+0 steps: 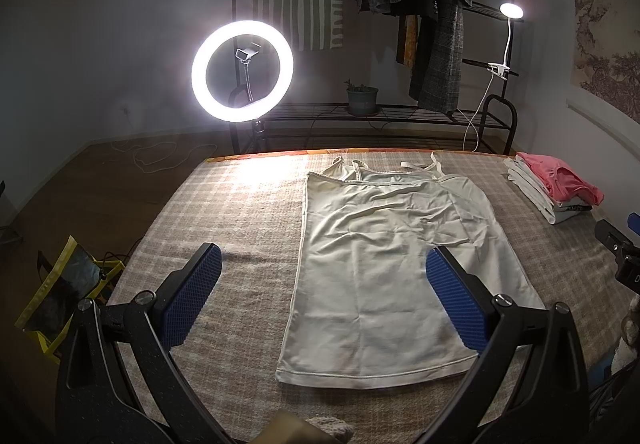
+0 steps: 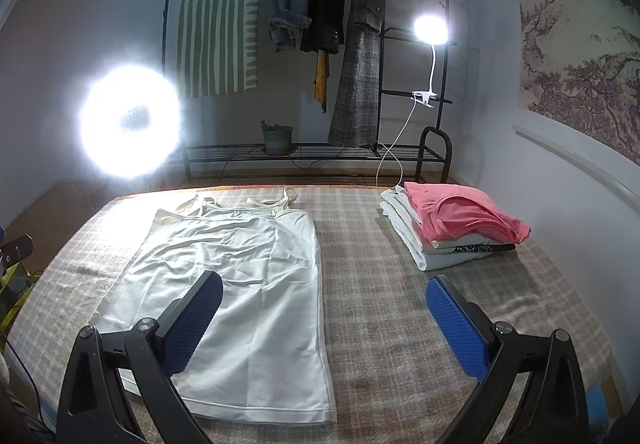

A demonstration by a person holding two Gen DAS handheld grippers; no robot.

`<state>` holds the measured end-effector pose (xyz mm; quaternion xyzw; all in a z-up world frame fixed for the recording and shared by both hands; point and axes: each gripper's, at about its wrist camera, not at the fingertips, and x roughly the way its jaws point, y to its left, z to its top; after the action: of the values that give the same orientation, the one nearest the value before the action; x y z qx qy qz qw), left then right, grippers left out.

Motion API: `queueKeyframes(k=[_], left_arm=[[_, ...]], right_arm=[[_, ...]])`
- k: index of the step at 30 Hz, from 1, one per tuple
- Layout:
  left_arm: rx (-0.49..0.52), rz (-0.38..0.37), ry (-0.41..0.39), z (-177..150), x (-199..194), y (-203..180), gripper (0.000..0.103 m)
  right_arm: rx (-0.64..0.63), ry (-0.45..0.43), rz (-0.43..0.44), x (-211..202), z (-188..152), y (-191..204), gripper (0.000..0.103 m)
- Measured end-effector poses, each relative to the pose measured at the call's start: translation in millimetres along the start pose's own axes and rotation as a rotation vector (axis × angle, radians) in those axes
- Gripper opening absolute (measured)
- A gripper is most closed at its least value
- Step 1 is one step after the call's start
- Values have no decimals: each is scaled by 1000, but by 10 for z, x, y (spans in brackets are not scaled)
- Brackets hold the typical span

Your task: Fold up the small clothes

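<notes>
On the checked bed cover [image 2: 360,264], a white camisole [image 1: 384,256] is lying flat, its straps partly glaring out under a ring light [image 1: 242,70]. The left gripper [image 1: 323,268] and right gripper [image 2: 324,294] are hovering spread wide, empty, above its hem; folded clothes [image 2: 452,224] are sitting well apart.

White camisole [image 1: 384,256], plaid blanket [image 1: 248,211]

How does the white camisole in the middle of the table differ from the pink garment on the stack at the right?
The white camisole lies spread flat and unfolded, straps toward the far edge; the pink garment is folded compactly. The camisole rests alone on the checked cloth; the pink one tops a stack of folded white clothes. The camisole covers far more surface. Both lie on the same table, and neither open gripper touches them.
</notes>
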<state>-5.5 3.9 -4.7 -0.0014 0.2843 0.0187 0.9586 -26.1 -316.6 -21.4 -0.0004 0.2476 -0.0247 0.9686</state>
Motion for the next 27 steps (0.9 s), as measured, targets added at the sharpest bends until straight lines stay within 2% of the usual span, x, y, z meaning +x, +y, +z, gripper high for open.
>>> queueKeyframes(k=[27], left_arm=[[0,2,12,-82,18,90,103]], right_arm=[[-3,4,-1,16,2,24,103]])
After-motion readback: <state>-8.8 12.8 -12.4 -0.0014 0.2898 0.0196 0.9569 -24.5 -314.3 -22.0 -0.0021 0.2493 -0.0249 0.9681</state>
